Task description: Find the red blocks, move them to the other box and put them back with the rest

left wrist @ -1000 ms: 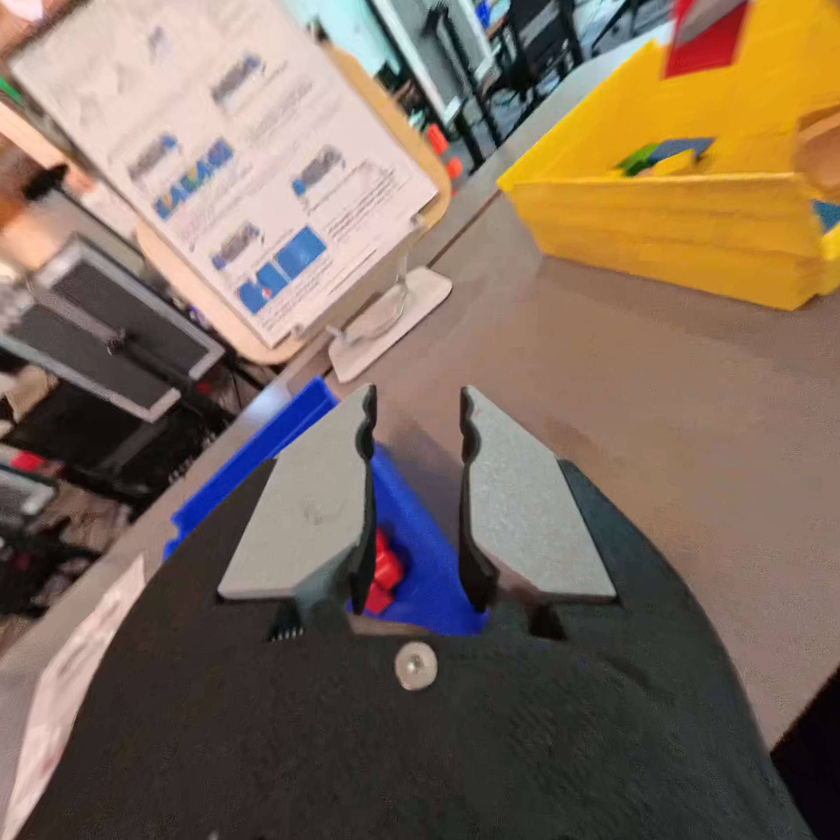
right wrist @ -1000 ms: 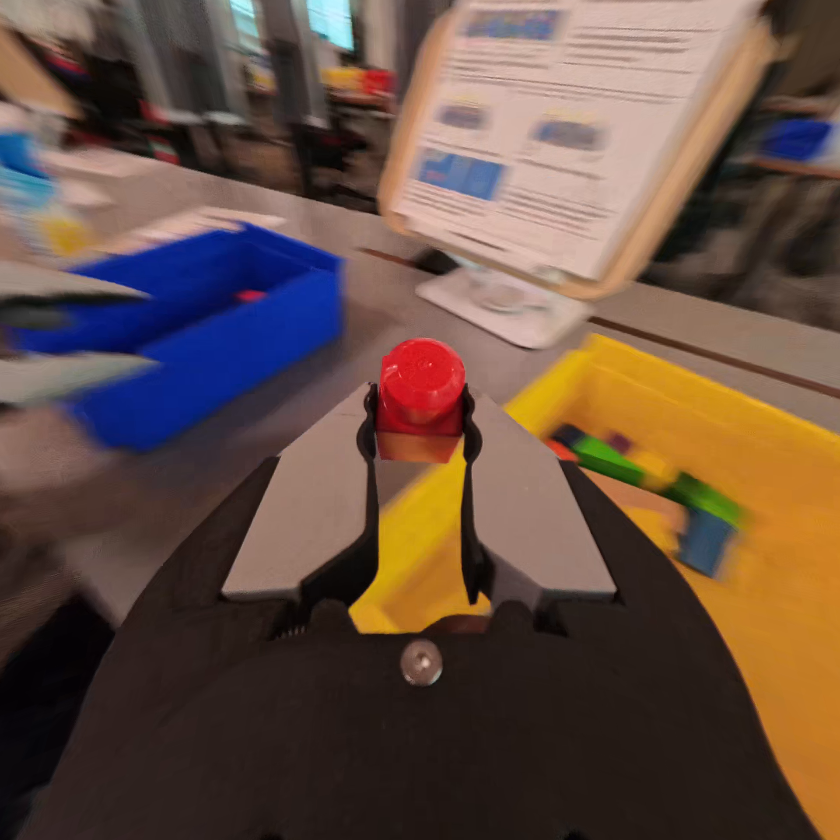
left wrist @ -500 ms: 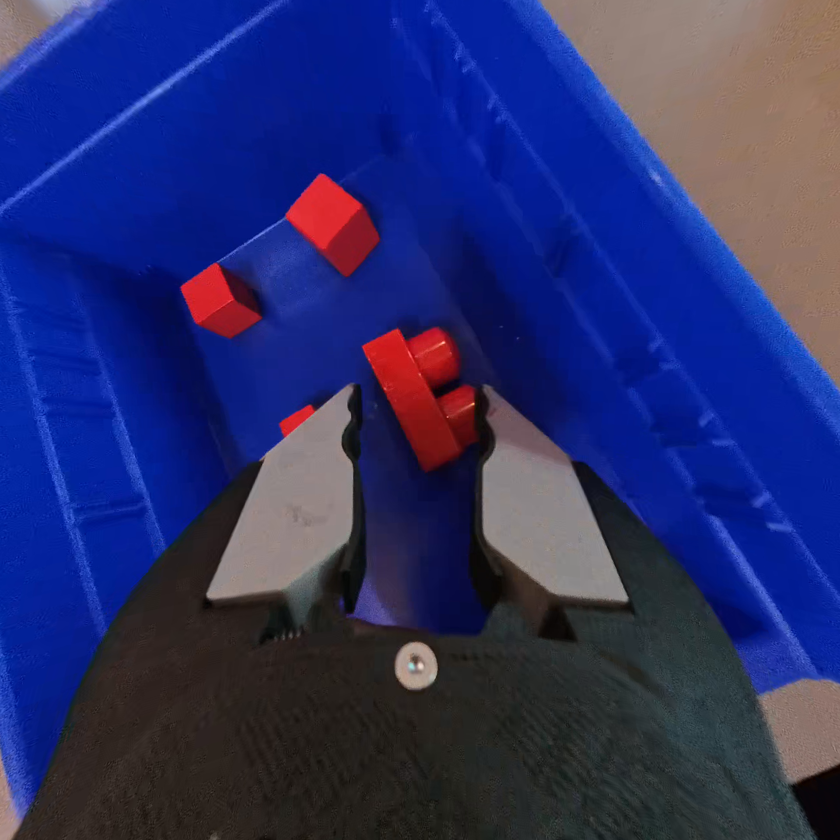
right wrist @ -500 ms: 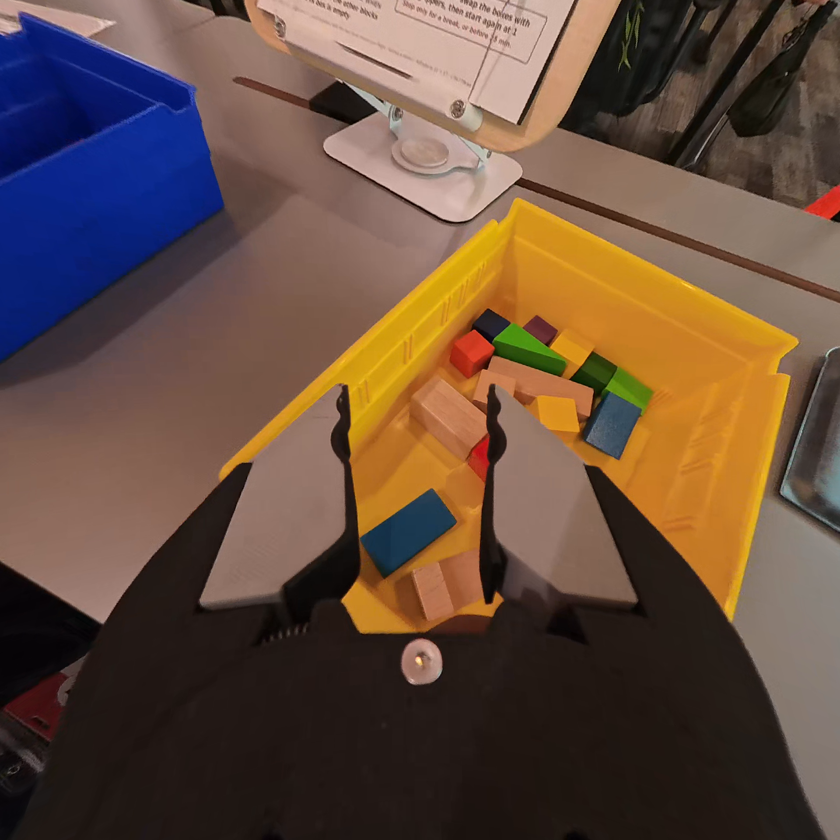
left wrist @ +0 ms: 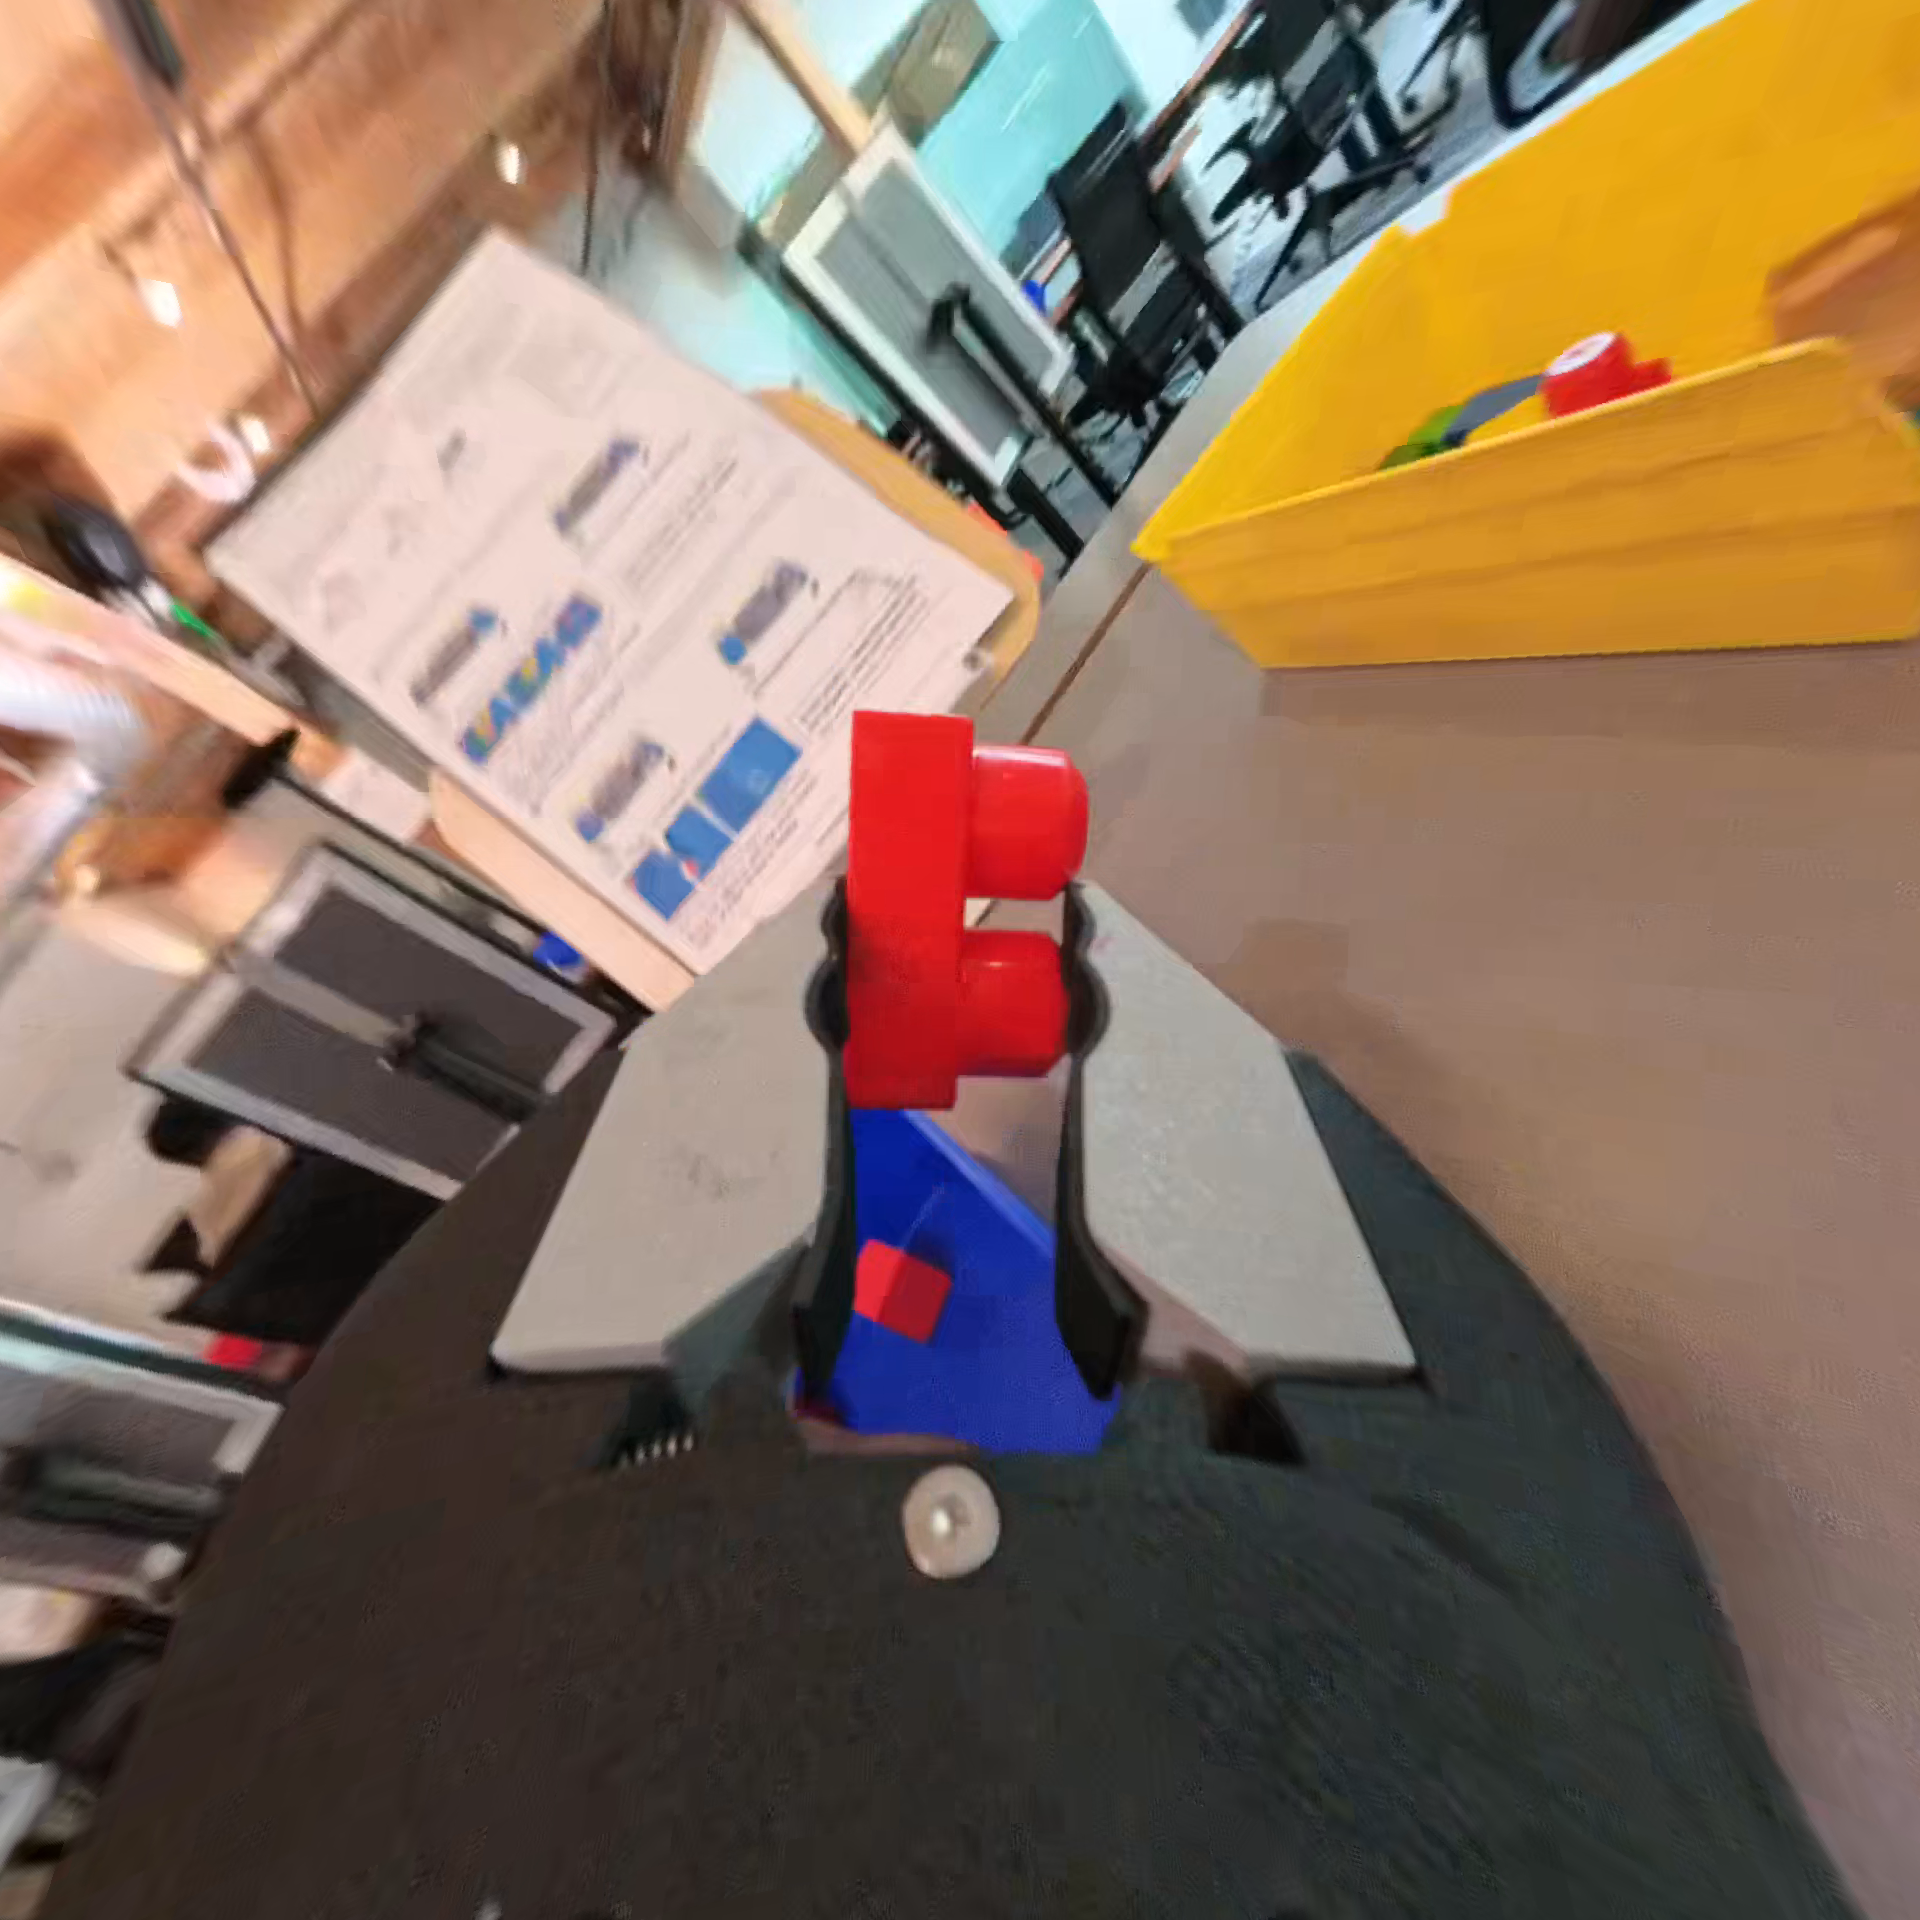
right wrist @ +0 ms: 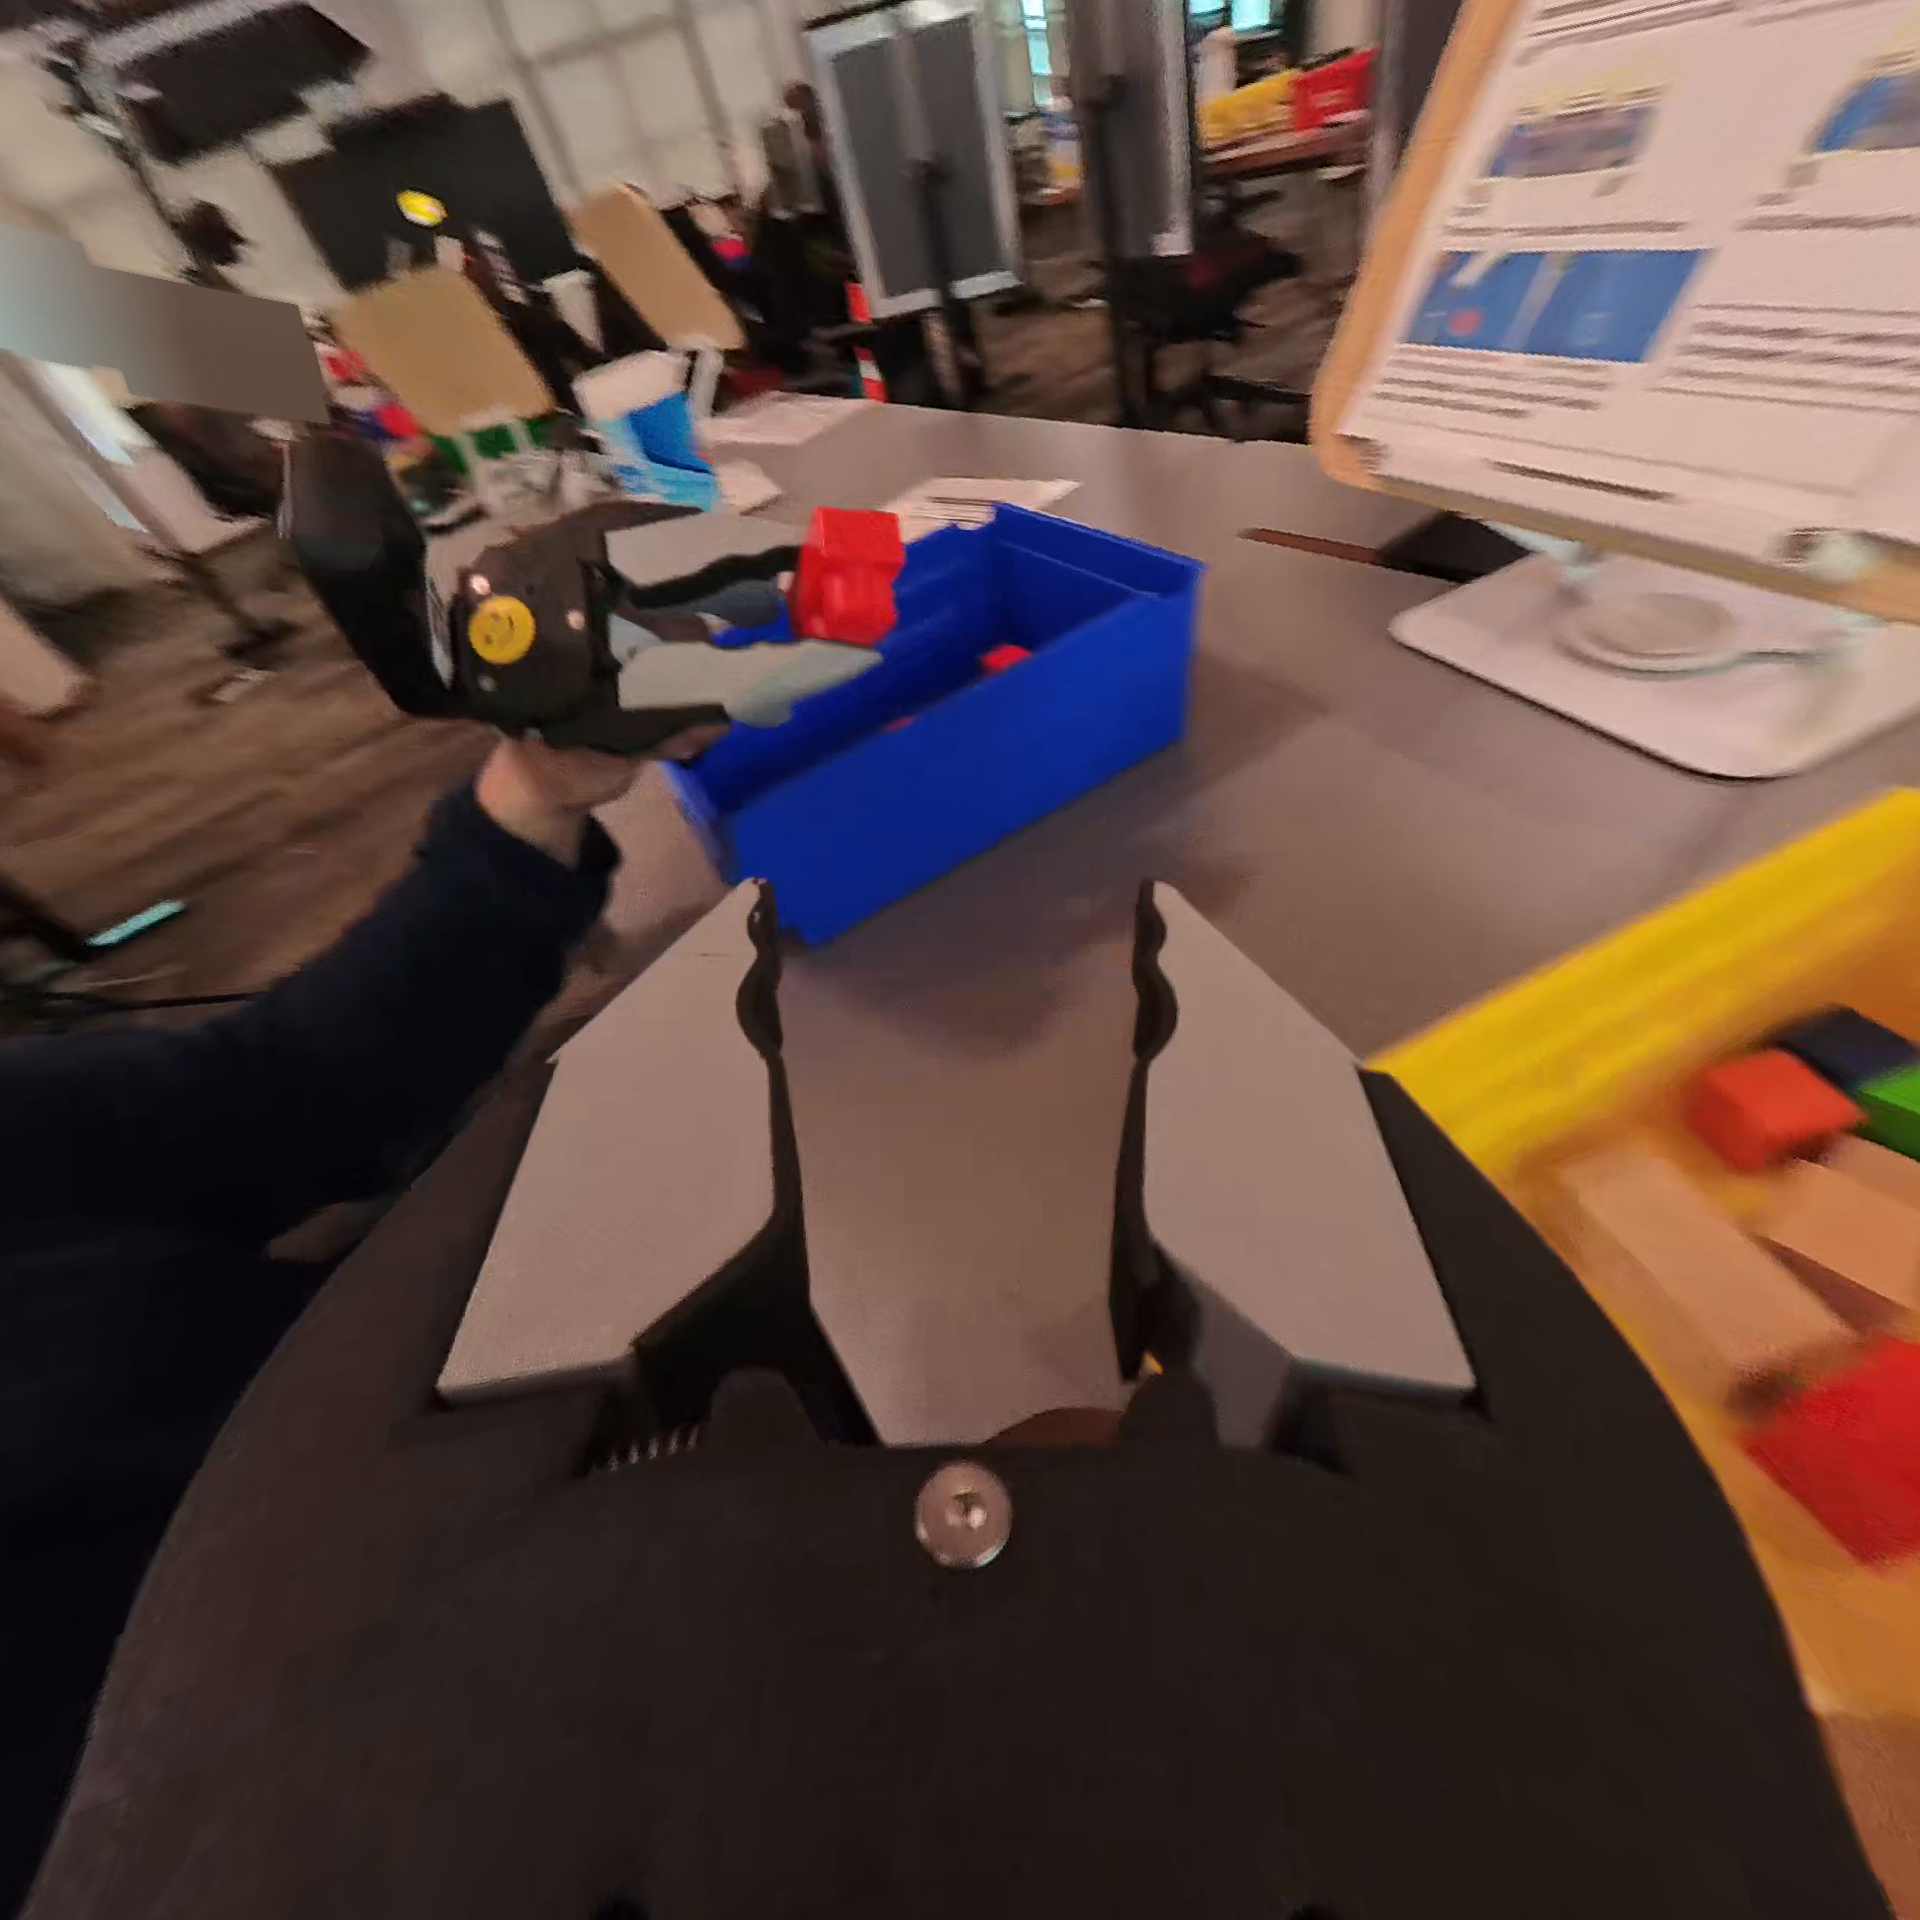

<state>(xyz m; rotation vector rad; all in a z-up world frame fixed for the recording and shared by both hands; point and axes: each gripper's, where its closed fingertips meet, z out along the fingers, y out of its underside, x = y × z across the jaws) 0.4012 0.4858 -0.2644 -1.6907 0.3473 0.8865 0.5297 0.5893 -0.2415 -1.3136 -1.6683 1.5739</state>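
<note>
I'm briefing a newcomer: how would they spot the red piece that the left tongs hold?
Find the blue box on the grey table. Just above it, the left tongs clamp a red block. Unlike the plain red cube below, it has two round studs.

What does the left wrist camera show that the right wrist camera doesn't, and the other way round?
Only the left wrist view: a close look at the left claw clamped on the red block by its plate and one peg, and a red cube below in the blue box.

Only the right wrist view: the right claw, open and empty, and the sleeve of the arm holding the left claw.

Both: red block, blue box, yellow box, instruction board, table.
</note>
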